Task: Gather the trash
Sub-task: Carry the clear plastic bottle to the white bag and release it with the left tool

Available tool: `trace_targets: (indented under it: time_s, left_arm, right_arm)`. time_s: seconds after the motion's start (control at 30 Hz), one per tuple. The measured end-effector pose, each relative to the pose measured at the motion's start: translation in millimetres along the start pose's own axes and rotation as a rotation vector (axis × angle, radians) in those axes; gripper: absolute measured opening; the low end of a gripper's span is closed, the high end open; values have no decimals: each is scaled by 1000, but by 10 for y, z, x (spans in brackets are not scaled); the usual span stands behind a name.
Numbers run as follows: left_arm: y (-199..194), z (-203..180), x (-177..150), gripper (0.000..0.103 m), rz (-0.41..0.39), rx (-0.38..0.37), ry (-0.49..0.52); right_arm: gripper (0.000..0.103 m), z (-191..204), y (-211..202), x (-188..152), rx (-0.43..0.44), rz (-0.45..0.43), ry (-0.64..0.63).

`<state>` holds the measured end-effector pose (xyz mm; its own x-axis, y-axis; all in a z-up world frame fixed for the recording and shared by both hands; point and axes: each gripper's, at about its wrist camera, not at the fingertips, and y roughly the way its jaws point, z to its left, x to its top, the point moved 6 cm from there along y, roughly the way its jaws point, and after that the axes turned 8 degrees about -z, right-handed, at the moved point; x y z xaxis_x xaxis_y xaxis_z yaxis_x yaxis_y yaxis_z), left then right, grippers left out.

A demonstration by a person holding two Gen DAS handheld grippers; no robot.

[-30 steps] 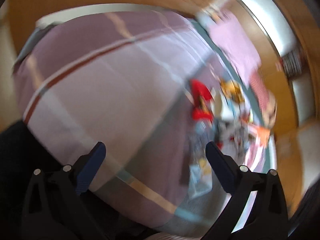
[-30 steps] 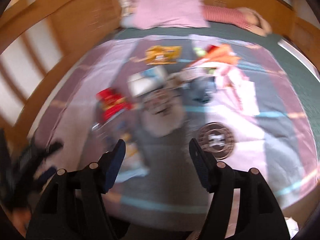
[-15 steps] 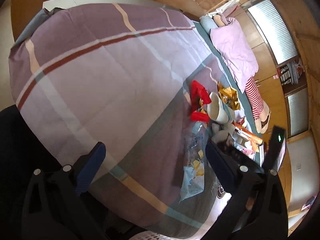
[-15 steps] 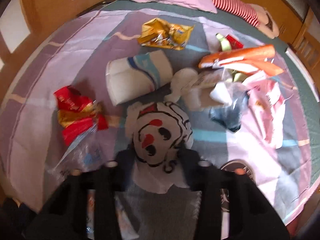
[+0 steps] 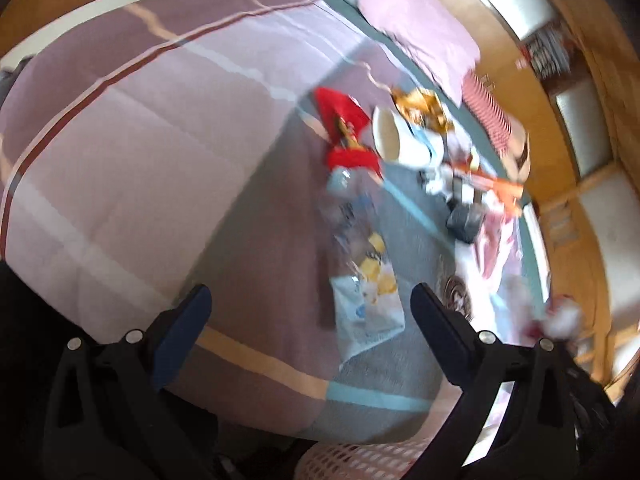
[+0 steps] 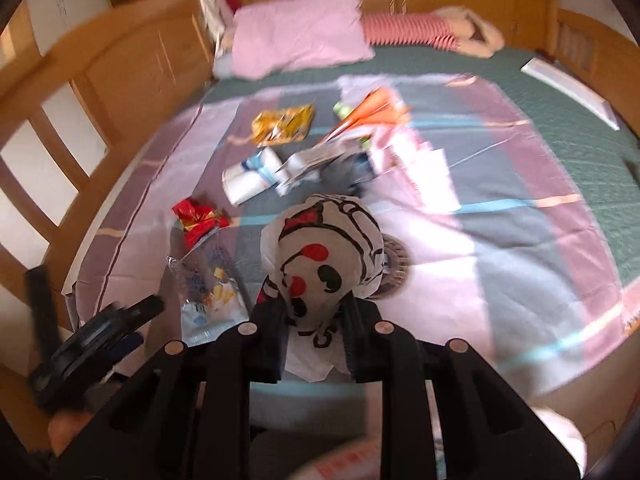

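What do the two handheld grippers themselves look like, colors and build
Both are matte black plastic frames with triangular cut-outs and round silver screw heads. The left gripper has dark blue finger pads. The right gripper looks all black. No cables, sleeves or markings are visible.

My right gripper (image 6: 312, 340) is clamped tight, its two black fingers pinching a white printed wrapper (image 6: 324, 264) that bulges up from between them. My left gripper (image 5: 310, 312) hangs with its blue-padded fingers (image 5: 180, 332) spread wide, nothing between them. It looks tilted downward, though the blur makes that hard to judge.
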<state>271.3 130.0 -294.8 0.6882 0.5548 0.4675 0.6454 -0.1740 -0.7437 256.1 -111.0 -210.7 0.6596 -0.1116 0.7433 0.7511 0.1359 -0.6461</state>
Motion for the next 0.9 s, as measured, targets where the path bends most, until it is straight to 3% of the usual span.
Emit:
trace_targets:
  time_s: [0.1,0.17,0.27,0.43,0.53,0.57,0.73,0.9]
  left_arm:
    - [54,-140,14,98,-22,20,77]
    - [177,-298,42,98,15,7,130]
    - [324,-528,107,98,-21,109,270]
    - [602,-737,-112,98,15,223,455]
    - [803,-742,-287,86,100,268,538]
    - [794,-761,-287,86,77,270,559]
    - [733,-841,-314,60,35,213,616]
    - [608,-866,-307,38,0,155,595]
  right_arm:
    - [23,-172,-256,-88,-27,-21,-2]
    - [23,-276,-381,-150,-31,-30,-1]
    - [23,-443,-534,-226,-40,-43,12]
    - [24,-619,-616,-304,-45,-49,9]
    - [24,-656,-616,-334,-27,-51,10]
    - [24,-664,-618,-344,-21,-52,13]
    - [24,-718,-676,-414,-15,-61,19]
    - [24,-775,-748,-509,-26,-62,23]
